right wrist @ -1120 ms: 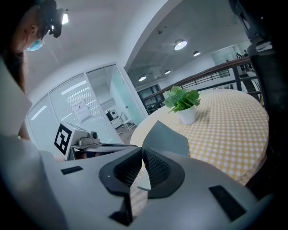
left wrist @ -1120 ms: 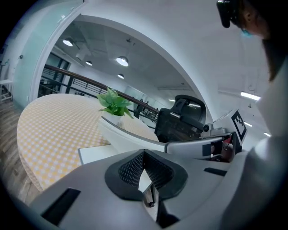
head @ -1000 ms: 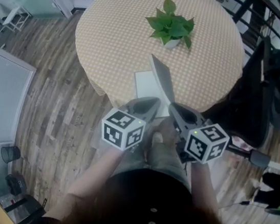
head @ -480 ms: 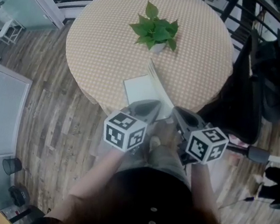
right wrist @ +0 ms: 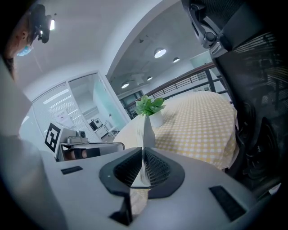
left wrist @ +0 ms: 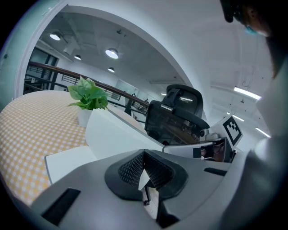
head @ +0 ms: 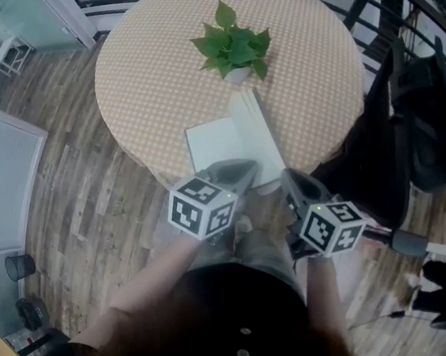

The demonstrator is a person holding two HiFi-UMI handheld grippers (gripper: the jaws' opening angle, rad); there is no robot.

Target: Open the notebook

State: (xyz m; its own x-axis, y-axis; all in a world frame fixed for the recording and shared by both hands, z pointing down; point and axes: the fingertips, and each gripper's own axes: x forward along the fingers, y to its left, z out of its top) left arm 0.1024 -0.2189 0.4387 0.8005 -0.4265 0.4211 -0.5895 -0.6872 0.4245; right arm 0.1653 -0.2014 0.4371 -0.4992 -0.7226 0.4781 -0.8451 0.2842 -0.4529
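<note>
A white notebook [head: 232, 140] lies half open near the front edge of the round checked table [head: 314, 54]. Its left leaf [left wrist: 67, 162] rests flat. Its right leaf [left wrist: 118, 134] is raised and leans to the right. My left gripper [head: 243, 168] is shut on a white corner of the notebook, which shows between its pads [left wrist: 155, 170]. My right gripper [head: 290, 178] is shut on the raised leaf, seen edge-on [right wrist: 146, 131] running out from its pads [right wrist: 155, 168]. The two grippers sit side by side just off the table's rim.
A small potted plant [head: 230, 46] stands behind the notebook at mid-table. A black office chair [head: 419, 102] stands close on the right of the table. Wooden floor [head: 84, 170] lies to the left. A railing runs behind the table.
The raised leaf has swung from nearly upright to leaning right, showing its white face. The notebook has opened wider. Both grippers have stayed on it and drifted with it.
</note>
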